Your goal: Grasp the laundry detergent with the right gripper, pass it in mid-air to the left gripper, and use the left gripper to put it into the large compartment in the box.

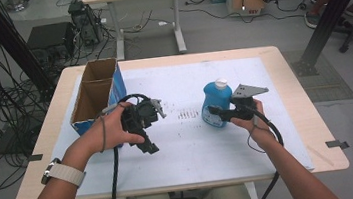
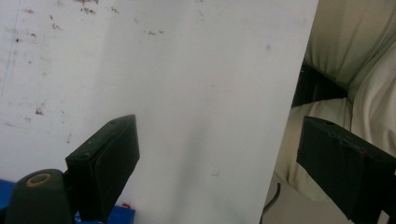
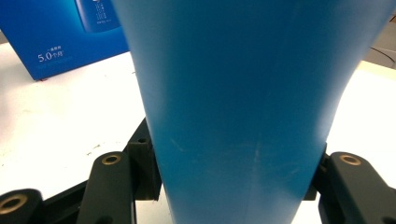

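We work at a wooden surface (image 1: 309,129) under a white sheet, with an open cardboard box (image 1: 94,93), blue on its outer wall, standing at the left edge. The blue bottle (image 1: 215,102) with a white cap stands upright right of centre, long axis vertical, and it lies well to the right of the box, so we judge any move toward the box runs leftward across the sheet. Our right tongs (image 1: 214,110) are nearer: they come in from the bottle's right and clamp its body (image 3: 238,107) between both jaws. Our left tongs (image 1: 151,147) hang over the bare sheet near the box, jaws spread wide, holding nothing.
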A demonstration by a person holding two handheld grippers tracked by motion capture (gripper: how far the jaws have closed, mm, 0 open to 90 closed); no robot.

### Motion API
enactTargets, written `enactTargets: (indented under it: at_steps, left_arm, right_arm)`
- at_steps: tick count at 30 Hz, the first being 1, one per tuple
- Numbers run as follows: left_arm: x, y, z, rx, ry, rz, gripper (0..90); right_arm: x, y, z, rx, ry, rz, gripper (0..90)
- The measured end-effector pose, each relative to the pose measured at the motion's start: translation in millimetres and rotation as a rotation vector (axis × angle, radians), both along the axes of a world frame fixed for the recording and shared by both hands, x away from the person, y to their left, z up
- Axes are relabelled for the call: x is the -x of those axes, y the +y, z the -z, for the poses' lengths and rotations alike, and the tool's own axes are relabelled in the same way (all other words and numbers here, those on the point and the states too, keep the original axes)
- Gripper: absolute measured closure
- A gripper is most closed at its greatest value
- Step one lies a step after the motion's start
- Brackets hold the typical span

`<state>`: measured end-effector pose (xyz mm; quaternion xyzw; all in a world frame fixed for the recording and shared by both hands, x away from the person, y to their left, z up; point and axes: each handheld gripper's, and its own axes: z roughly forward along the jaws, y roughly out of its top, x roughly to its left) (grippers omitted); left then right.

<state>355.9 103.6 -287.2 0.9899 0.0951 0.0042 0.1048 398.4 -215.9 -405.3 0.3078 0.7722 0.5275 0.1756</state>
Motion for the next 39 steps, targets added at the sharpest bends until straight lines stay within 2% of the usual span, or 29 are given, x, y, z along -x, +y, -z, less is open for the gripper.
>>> enactTargets:
  at_steps: [23,29,30,35,39]
  left_arm:
    - [0.7,0.0,-1.2,0.004,0.004,-0.005,13.3]
    - [1.9,-1.0,-5.1,0.001,-0.012,-0.007,13.1]
    - [2.2,-1.3,-5.8,0.005,-0.016,-0.006,13.1]
    - [3.2,-2.4,-11.9,0.009,-0.037,-0.009,13.1]
    - [3.7,-1.8,-17.1,0.007,-0.046,-0.009,13.2]
  right_arm:
    - [-0.8,-0.4,0.3,0.003,-0.015,-0.008,42.7]
    - [-0.8,-0.9,-0.5,0.012,-0.012,-0.007,42.8]
    - [-0.6,0.0,-0.4,-0.003,-0.009,-0.003,42.8]
    - [-0.1,-0.4,-1.3,0.004,-0.007,0.002,43.0]
    - [0.8,-3.0,-5.3,-0.011,-0.017,-0.002,43.0]
